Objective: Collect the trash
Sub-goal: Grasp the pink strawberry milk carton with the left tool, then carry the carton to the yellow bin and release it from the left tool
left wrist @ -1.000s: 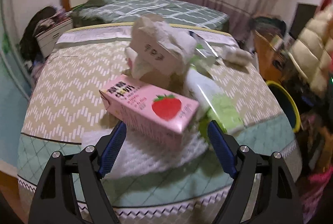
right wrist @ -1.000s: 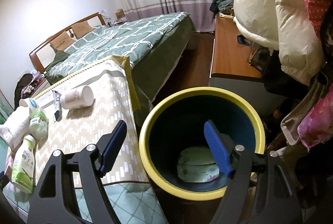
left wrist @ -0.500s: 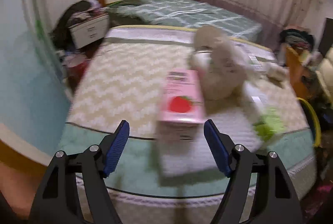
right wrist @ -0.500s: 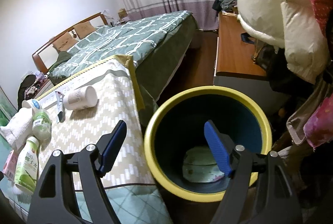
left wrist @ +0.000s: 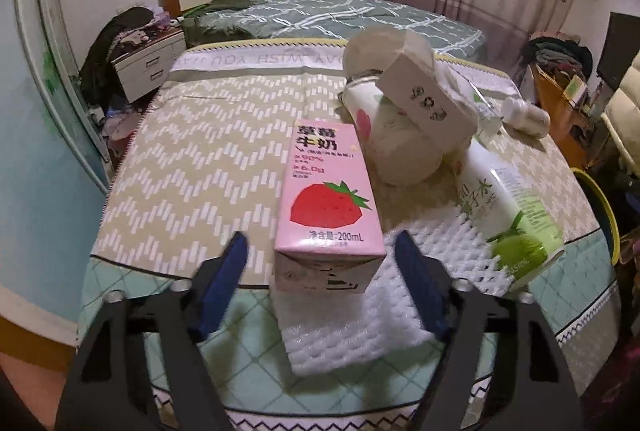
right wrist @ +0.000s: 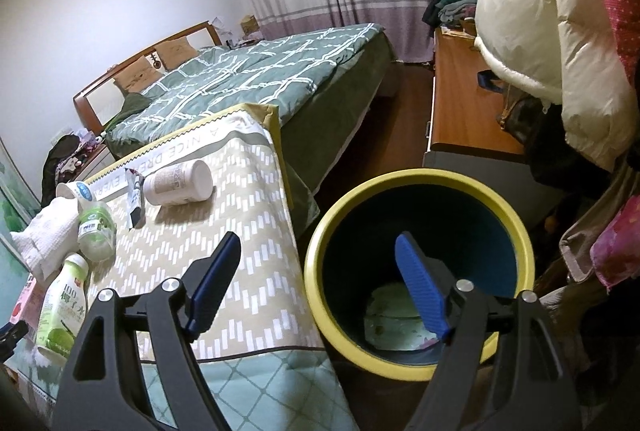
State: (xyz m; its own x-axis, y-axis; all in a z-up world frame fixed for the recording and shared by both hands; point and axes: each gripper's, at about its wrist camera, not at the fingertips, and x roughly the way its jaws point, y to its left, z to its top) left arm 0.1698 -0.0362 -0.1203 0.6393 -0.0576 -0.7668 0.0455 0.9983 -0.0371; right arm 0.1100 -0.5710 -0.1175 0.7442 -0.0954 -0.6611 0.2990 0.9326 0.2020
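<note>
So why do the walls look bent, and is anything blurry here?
Left wrist view: fisheye lens bows the room's edges and darkens the corners; the pink milk carton is sharp, the left gripper slightly smeared. Right wrist view: same bending, sharp; the bin interior is in deep shadow.

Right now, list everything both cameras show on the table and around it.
strawberry milk carton: 1, pink, lying between the left tongs' fingers
coconut water bottle: 1, white-green, lying right of carton
foam sheet: 1, white, under the carton
crumpled paper wrap: 1, beige, behind carton
white jar: 1, lying at the far table end
trash bin: 1, yellow rim, beside the table
left tongs: open
right tongs: open, over the bin
</note>
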